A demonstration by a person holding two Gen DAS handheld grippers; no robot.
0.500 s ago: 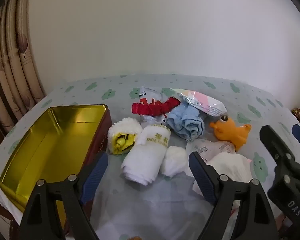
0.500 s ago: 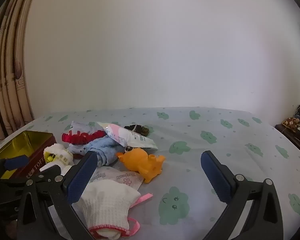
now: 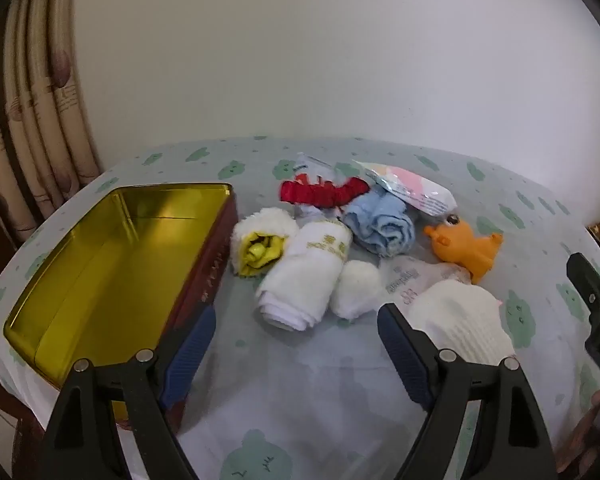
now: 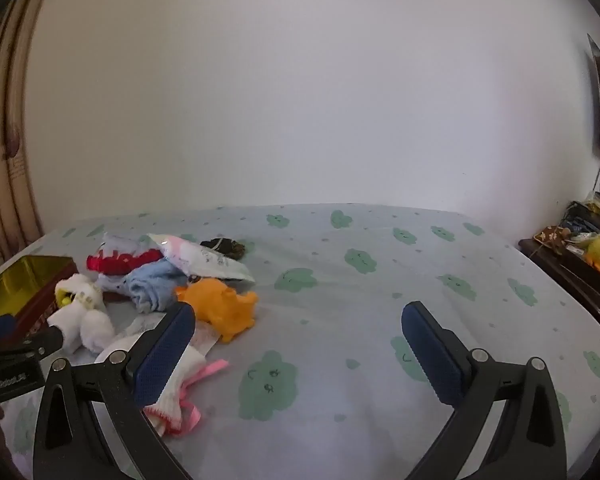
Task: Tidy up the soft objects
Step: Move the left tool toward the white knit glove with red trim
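A heap of soft things lies on the cloud-print sheet (image 3: 300, 380): a rolled white towel (image 3: 304, 280), a white roll with a yellow core (image 3: 260, 244), a small white ball (image 3: 358, 288), a blue cloth (image 3: 380, 224), a red band (image 3: 324, 194), an orange plush toy (image 3: 466, 246) and a white knitted cap (image 3: 460, 320). An open gold-lined tin (image 3: 112, 264) stands left of them. My left gripper (image 3: 296, 344) hovers open just short of the white towel. My right gripper (image 4: 300, 338) is open over bare sheet, right of the cap (image 4: 172, 384) and the toy (image 4: 224, 306).
A pink-and-white plastic packet (image 3: 410, 190) rests on the blue cloth, with a dark small item (image 4: 224, 246) behind it. Curtains (image 3: 32, 120) hang at the left. A dark cabinet with clutter (image 4: 580, 256) stands right of the bed. A plain wall is behind.
The left gripper has edged slightly forward and left toward the towel and tin. The right gripper has shifted a little; the heap sits lower and further left in its view.
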